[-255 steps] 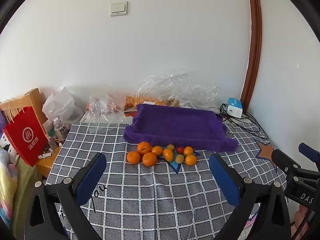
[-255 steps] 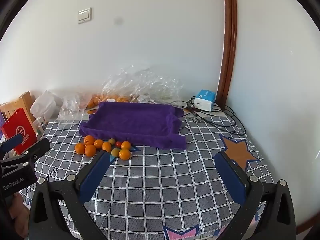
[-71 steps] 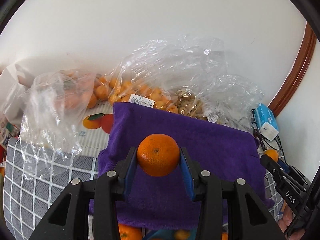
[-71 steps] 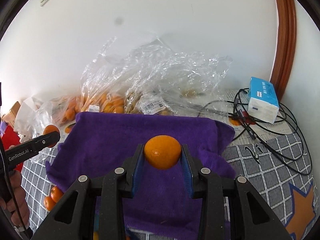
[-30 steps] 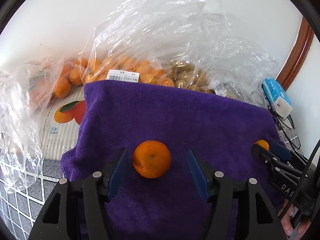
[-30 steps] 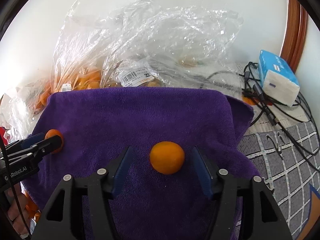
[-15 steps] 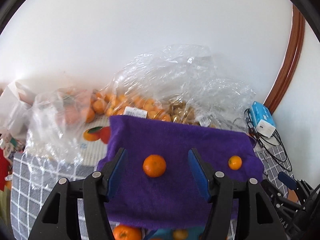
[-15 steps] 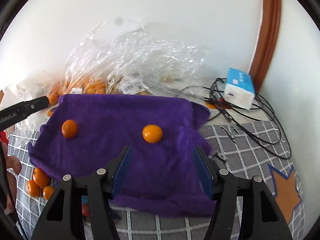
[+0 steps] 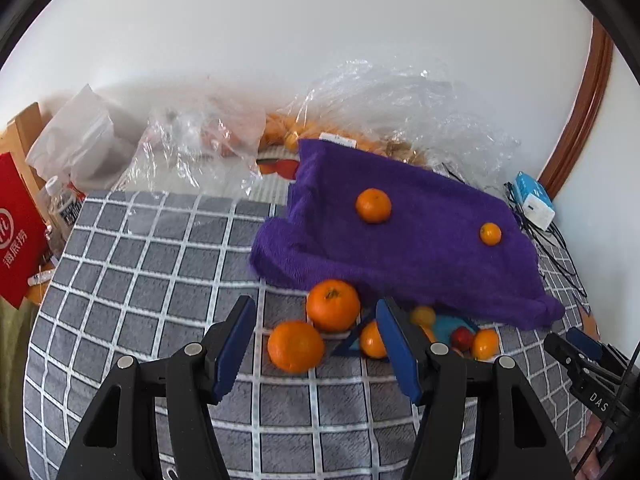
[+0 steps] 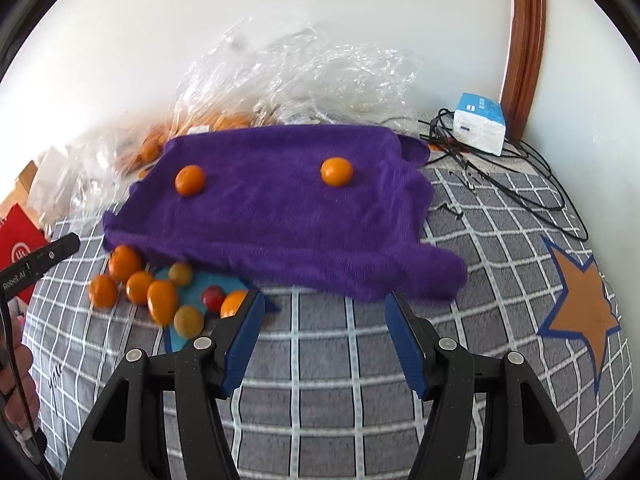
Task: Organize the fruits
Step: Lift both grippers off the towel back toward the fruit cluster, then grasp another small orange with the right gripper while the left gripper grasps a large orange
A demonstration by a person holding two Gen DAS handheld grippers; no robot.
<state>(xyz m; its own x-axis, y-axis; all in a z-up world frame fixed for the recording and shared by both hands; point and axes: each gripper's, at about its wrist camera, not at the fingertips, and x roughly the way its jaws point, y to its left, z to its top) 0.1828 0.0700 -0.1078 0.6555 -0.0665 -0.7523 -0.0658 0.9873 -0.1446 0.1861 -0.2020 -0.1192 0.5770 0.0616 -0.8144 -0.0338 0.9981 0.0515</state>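
Note:
A purple towel (image 9: 420,256) lies at the back of the checked tablecloth with two oranges on it, one on the left (image 9: 373,205) and one on the right (image 9: 490,234). The right wrist view shows the same towel (image 10: 280,216) and oranges (image 10: 190,180) (image 10: 337,171). Several loose oranges and small tomatoes (image 10: 160,296) lie in front of the towel's near left edge. My left gripper (image 9: 314,308) hangs open and empty above the pile, with a big orange (image 9: 333,305) seen between its fingers. My right gripper (image 10: 326,304) is open and empty in front of the towel's near edge.
Clear plastic bags of fruit (image 10: 280,68) crowd the wall behind the towel. A blue-and-white box (image 10: 479,122) and black cables (image 10: 520,184) sit at the back right. A red bag (image 9: 18,224) and a bottle (image 9: 60,204) stand at the left edge.
Both grippers have drawn back and up from the towel, leaving an orange each on it. The loose pile in front of the towel has come into view under them.

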